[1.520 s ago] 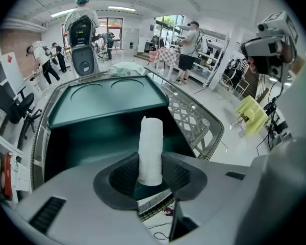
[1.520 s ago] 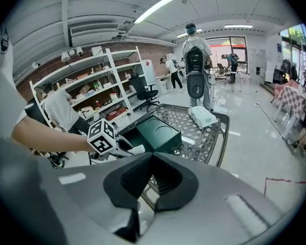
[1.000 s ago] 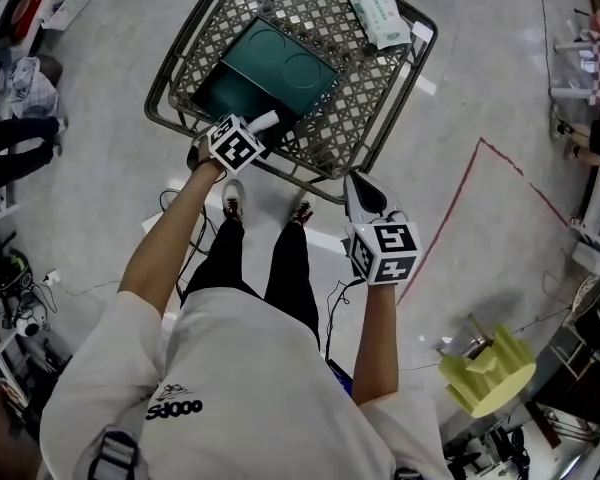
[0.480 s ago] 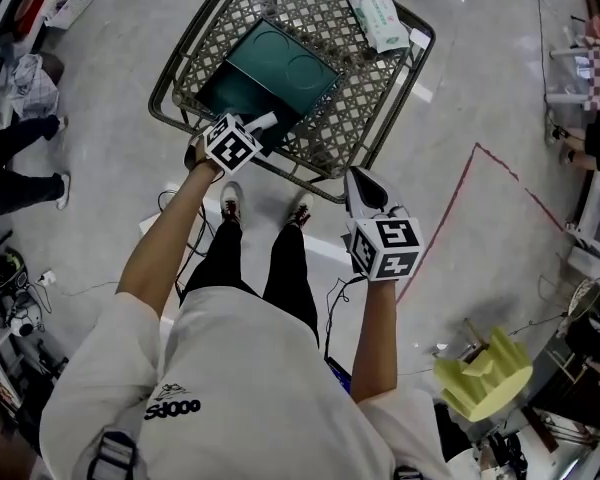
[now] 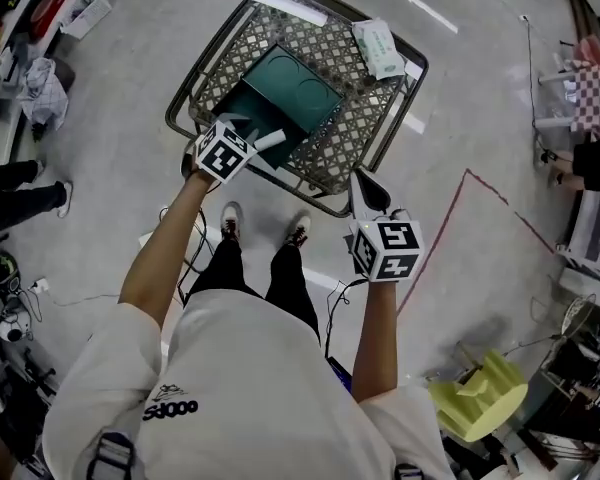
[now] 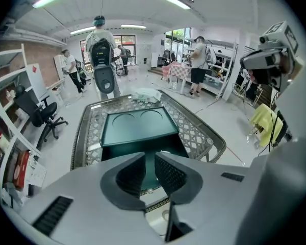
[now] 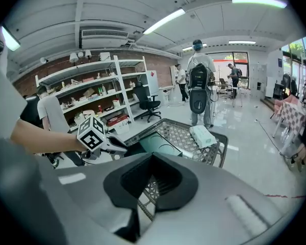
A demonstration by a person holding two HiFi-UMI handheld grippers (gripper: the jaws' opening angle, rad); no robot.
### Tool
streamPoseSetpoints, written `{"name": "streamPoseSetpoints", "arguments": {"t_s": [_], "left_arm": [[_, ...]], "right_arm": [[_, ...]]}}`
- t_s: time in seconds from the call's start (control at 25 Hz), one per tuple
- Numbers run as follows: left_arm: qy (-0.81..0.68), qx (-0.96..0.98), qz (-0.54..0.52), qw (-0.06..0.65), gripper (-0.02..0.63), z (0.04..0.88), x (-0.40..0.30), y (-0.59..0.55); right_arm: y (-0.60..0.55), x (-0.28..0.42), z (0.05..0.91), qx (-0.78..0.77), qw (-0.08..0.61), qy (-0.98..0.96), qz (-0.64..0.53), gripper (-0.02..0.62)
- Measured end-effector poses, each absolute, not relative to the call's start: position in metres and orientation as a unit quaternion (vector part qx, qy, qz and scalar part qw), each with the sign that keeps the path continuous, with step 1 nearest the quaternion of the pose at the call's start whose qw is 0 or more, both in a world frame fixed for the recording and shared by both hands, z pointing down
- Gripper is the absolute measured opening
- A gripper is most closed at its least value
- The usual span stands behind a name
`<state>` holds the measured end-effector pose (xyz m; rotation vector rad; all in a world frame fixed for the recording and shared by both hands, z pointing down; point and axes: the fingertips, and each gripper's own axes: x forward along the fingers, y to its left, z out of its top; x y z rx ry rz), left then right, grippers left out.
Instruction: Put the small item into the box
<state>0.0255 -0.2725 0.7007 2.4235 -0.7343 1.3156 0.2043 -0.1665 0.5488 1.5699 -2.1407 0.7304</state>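
Comparing the head view with half a second back: the camera has swung, so the lattice surface [image 5: 365, 118] now sits higher in frame and the yellow object [image 5: 477, 396] has slid lower. Both claws keep roughly the same spots against it.
- Left claw [image 5: 268, 139] hangs over the near rim, tip at the near corner of the green box [image 5: 292, 86], lid standing open.
- Right claw [image 5: 360, 180] is outside the near-right rim, not touching.
- White pack [image 5: 378, 48] lies on the far right corner, well apart from the box, not in it.
- Red line [image 5: 460, 203] runs on the floor to the right.
- Shirt print [image 5: 172, 408] reads roughly "S4000", not certain. Marker cubes [image 5: 223, 151] carry only black-and-white squares.

Left gripper view: the left claw's pads [image 6: 169, 173] run parallel with a thin slit between them. Nothing is in the slit and the box's green shows through. The box stands dead ahead, with two round recesses in its lid. The pack lies beyond it at the far rim, its print too small to read.

Right gripper view: the right claw's pads [image 7: 168, 180] meet at the tips, closed on nothing. The surface is ahead, with the left claw and its cube at left over the near rim and the pack at the far corner. Shelving [image 7: 92, 91] lines the brick wall, labels unreadable.
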Motion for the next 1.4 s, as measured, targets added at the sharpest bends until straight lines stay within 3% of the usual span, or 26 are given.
{"name": "streamPoseSetpoints", "arguments": {"t_s": [0.44,0.88,1.4], "left_arm": [[-0.3,0.879,0.353,0.118,0.006,0.593,0.015,-0.293],[-0.356,0.894,0.256,0.09,0.006,0.492,-0.02,-0.303],[-0.367,0.914,0.173,0.008,0.006,0.388,-0.025,-0.296]], "right_arm": [[-0.194,0.182,0.477,0.561,0.164,-0.791,0.182,0.011],[-0.212,0.171,0.416,0.566,0.149,-0.802,0.119,0.011],[-0.225,0.151,0.349,0.559,0.125,-0.819,0.038,0.011]]}}
